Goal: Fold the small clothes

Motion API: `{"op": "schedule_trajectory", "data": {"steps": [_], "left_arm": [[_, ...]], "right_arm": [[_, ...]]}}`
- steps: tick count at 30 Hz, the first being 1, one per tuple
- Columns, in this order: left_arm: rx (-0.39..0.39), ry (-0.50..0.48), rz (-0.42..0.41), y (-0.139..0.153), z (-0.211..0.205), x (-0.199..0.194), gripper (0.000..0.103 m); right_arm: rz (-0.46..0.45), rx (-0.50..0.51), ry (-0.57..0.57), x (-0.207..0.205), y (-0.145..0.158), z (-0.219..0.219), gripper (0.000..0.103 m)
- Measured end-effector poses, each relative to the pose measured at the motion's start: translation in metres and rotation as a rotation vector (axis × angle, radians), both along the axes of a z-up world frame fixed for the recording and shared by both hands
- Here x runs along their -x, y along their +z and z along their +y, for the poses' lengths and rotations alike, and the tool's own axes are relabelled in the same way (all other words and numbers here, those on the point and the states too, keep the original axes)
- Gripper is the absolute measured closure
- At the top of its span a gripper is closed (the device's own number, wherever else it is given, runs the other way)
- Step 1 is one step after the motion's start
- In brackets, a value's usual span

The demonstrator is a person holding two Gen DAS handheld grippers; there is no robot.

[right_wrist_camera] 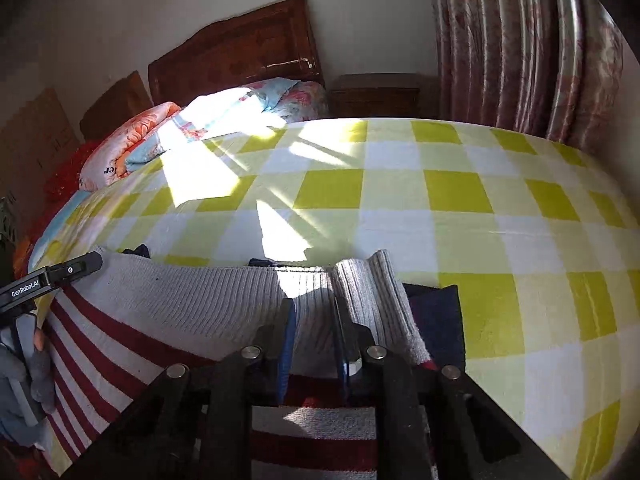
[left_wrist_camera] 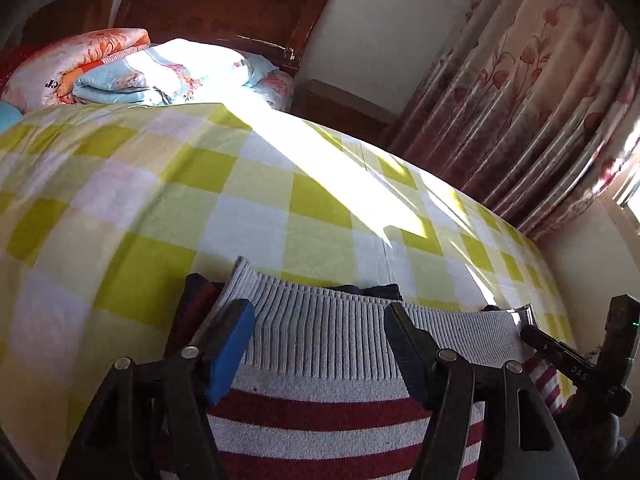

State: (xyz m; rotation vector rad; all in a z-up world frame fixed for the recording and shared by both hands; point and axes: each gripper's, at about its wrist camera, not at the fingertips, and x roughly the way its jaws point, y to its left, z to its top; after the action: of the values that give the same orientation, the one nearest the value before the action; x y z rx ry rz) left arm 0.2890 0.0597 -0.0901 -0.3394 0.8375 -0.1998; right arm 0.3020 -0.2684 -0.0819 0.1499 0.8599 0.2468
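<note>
A small knit sweater [left_wrist_camera: 320,344] with a grey ribbed hem and red and white stripes lies on the green and white checked bed cover [left_wrist_camera: 180,208]. My left gripper [left_wrist_camera: 320,320] is open, its fingers spread over the ribbed hem. My right gripper [right_wrist_camera: 314,316] is shut on a bunched part of the grey ribbed hem [right_wrist_camera: 320,300] near the sweater's right end. The sweater also shows in the right wrist view [right_wrist_camera: 180,304]. Dark blue cloth [right_wrist_camera: 436,316] lies under the sweater's right edge. The right gripper shows at the far right of the left wrist view [left_wrist_camera: 560,352].
Folded floral quilts [left_wrist_camera: 120,68] and a wooden headboard [left_wrist_camera: 224,8] are at the far end of the bed. Pink floral curtains [left_wrist_camera: 532,100] hang on the right. A wooden bedside cabinet [right_wrist_camera: 376,94] stands beside the headboard. Bright sunlight falls across the cover.
</note>
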Motion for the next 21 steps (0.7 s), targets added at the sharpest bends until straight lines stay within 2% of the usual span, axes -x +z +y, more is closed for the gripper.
{"op": "schedule_trajectory", "data": {"steps": [1,3,5,9,11,13,16,19,20,21], "left_arm": [[-0.004,0.002,-0.002,0.003,0.001,0.002,0.000],[-0.025,0.002,-0.002,0.004,-0.002,0.001,0.000],[-0.013,0.002,-0.004,0.008,0.003,0.003,0.000],[0.031,0.011,-0.004,0.012,0.010,0.005,0.000],[-0.035,0.040,0.009,0.018,-0.001,0.007,0.000],[-0.093,0.028,-0.025,0.028,-0.022,0.011,0.000],[-0.286,0.001,-0.070,0.034,-0.066,0.010,0.000],[-0.417,-0.058,0.024,0.011,-0.088,-0.003,0.000],[-0.426,-0.064,0.057,0.003,-0.085,-0.007,0.000],[-0.365,-0.062,0.059,0.004,-0.075,-0.007,0.000]], "right_arm": [[0.004,-0.026,-0.011,0.000,0.000,-0.005,0.096],[-0.004,0.006,-0.008,0.000,0.001,0.001,0.096],[-0.015,0.035,-0.009,0.001,0.002,0.005,0.096],[0.000,-0.029,-0.014,0.001,0.002,-0.003,0.096],[0.004,0.011,-0.020,0.001,0.005,0.004,0.092],[-0.021,0.118,-0.012,0.003,0.013,0.027,0.086],[-0.055,0.166,0.085,0.003,0.020,0.071,0.084],[-0.025,0.278,0.225,0.000,0.005,0.121,0.084],[-0.068,0.363,0.240,0.004,0.003,0.133,0.083],[-0.081,0.412,0.258,0.006,0.002,0.138,0.083]]}}
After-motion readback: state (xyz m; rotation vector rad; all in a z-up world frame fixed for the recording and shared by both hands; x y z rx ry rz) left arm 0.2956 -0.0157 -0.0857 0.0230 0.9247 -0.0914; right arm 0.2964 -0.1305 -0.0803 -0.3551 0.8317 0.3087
